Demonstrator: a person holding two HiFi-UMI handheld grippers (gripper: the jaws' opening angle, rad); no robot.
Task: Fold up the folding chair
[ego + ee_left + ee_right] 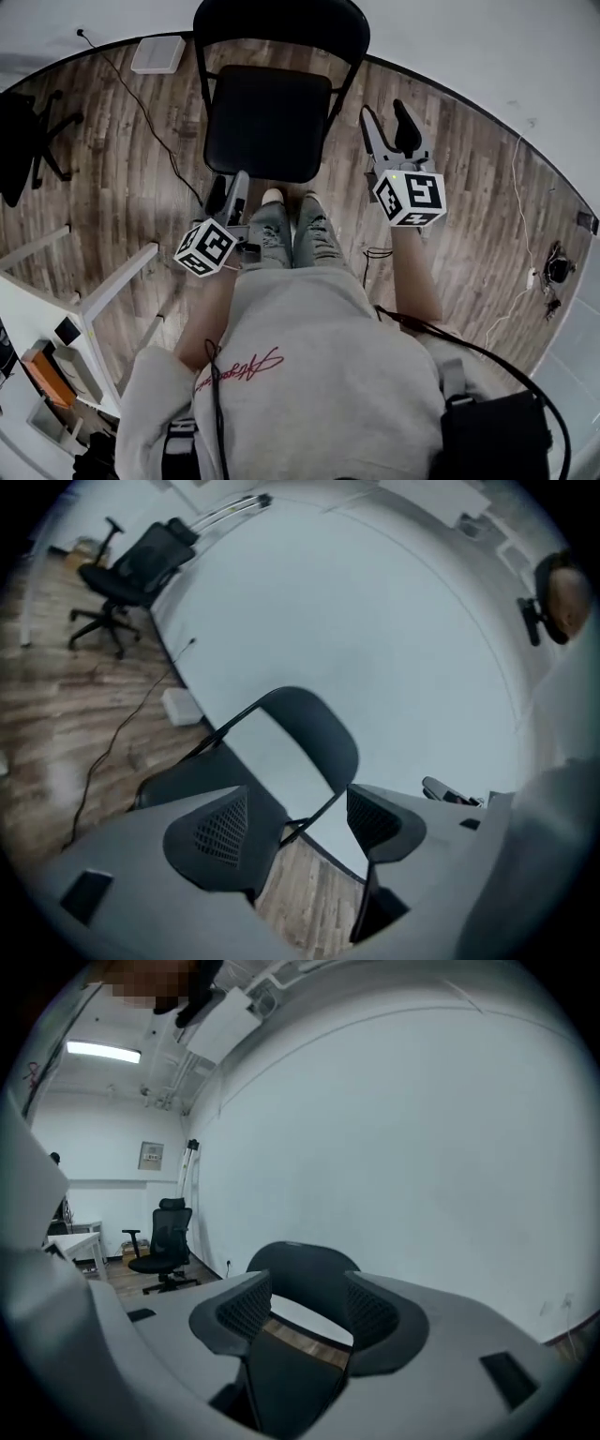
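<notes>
A black folding chair stands unfolded in front of me on the wood floor, its seat [267,117] level and its backrest [281,28] toward the white wall. My left gripper [228,187] is open just short of the seat's front left corner and holds nothing. The right gripper [385,117] hovers open beside the seat's right edge, also with nothing in it. In the left gripper view the backrest [314,728] and seat [202,775] lie beyond the open gripper [300,822]. The right gripper view shows the backrest [305,1274] behind the spread gripper [307,1312].
A black office chair [23,141] stands at the far left, also the office chair [127,569] by the wall. A white box [157,54] and a thin cable [141,112] lie on the floor left of the chair. A white table frame [84,300] stands at my left.
</notes>
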